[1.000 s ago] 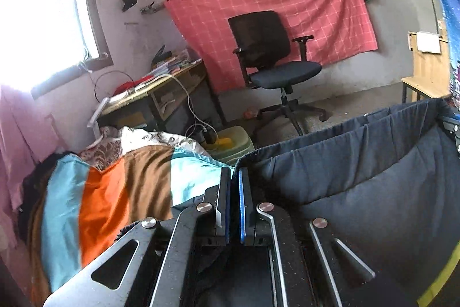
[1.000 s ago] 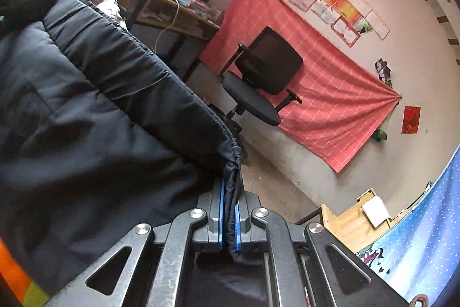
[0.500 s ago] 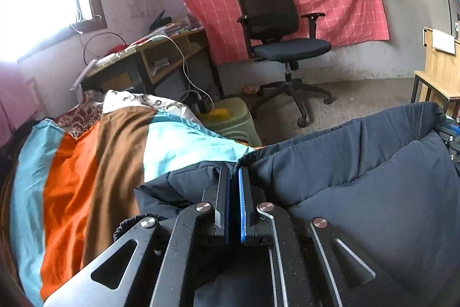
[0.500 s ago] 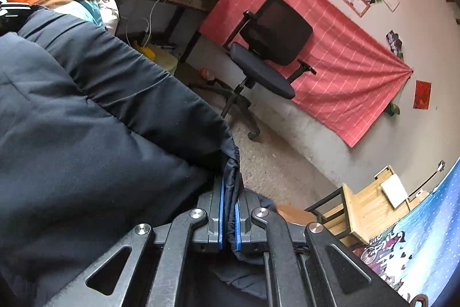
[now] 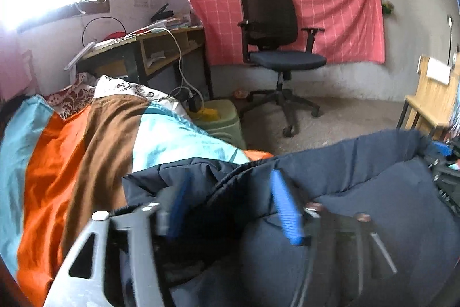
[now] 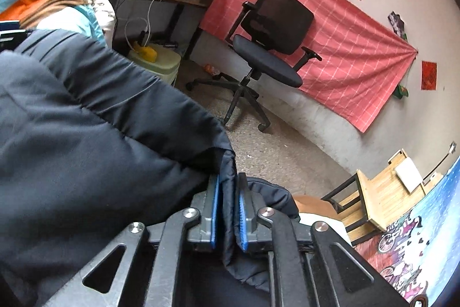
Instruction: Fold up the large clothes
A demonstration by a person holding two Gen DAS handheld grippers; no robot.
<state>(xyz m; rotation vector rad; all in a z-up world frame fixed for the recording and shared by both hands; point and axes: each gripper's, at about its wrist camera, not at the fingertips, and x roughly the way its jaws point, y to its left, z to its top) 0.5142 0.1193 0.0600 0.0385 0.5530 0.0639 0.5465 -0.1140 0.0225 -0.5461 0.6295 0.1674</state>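
The left gripper (image 5: pixel 230 206) stands wide, its jaws having just been opening, and its 2 blue pads (image 5: pixel 283 209) are smeared by blur so their edges are hard to read; the dark padded jacket (image 5: pixel 359 192) lies between and under them, with neither pad pressing on it as far as I can see. The jacket spreads from there to the right and rests on a striped bedspread (image 5: pixel 86 151) of orange, brown and pale blue, which reaches away to the left of that gripper. At the far right edge of this view a dark shape with a bit of blue shows against the jacket, too cut off to make out. The right gripper (image 6: pixel 228 209) stands narrow, its jaws having just been opening a little, and a fold of the jacket's edge (image 6: pixel 227 186) still sits between the 2 pads; whether they still pinch it I cannot tell. The rest of the jacket bulks to the left of that gripper. Ahead of both, well apart, are an office chair (image 5: pixel 276 42) and a desk (image 5: pixel 161 48), with a red checked cloth (image 5: pixel 330 7) hung on the wall behind.
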